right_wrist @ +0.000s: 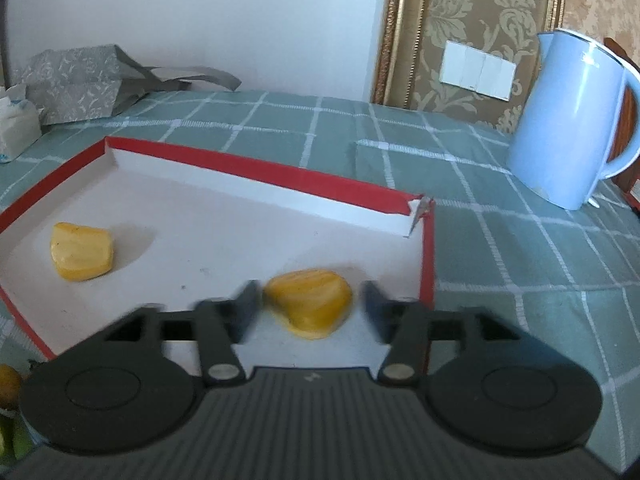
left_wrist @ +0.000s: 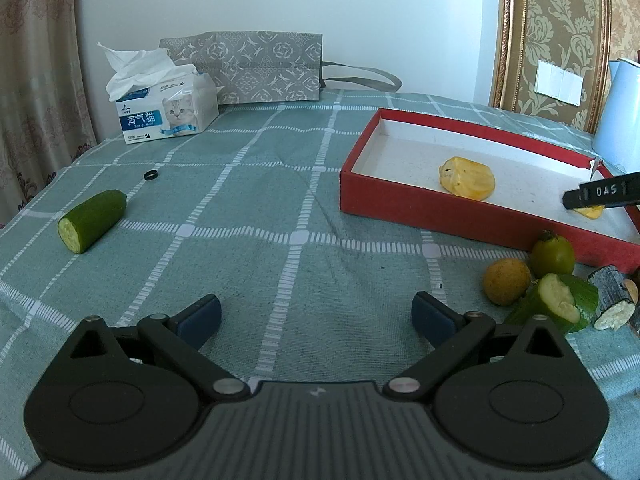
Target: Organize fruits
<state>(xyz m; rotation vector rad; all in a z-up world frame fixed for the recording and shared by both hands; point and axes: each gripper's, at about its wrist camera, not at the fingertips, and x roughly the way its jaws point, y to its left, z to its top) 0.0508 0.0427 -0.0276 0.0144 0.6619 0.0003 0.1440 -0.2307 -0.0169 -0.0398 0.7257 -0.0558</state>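
Left view: cucumber half (left_wrist: 93,220) lies alone on the cloth (left_wrist: 248,216), far left. Left gripper (left_wrist: 316,312) hovers over bare cloth, jaws wide, holding nothing. Red tray (left_wrist: 440,210) holds one yellow piece (left_wrist: 467,178). Round fruit (left_wrist: 507,282), green tomato (left_wrist: 553,255), cut cucumber (left_wrist: 562,304) cluster near its front wall.

Right view: right gripper (right_wrist: 310,304) inside the tray, jaws apart, straddling a second yellow piece (right_wrist: 310,304); contact unclear. Kettle (right_wrist: 572,120) far right.

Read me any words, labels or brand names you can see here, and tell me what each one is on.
"淘气猫": tissue pack, blue panel.
"DAS": finger of the right hand-held gripper, over the red tray.
Small print on the tissue pack: too small to read.
Logo mark on each gripper body: a symbol, not letters.
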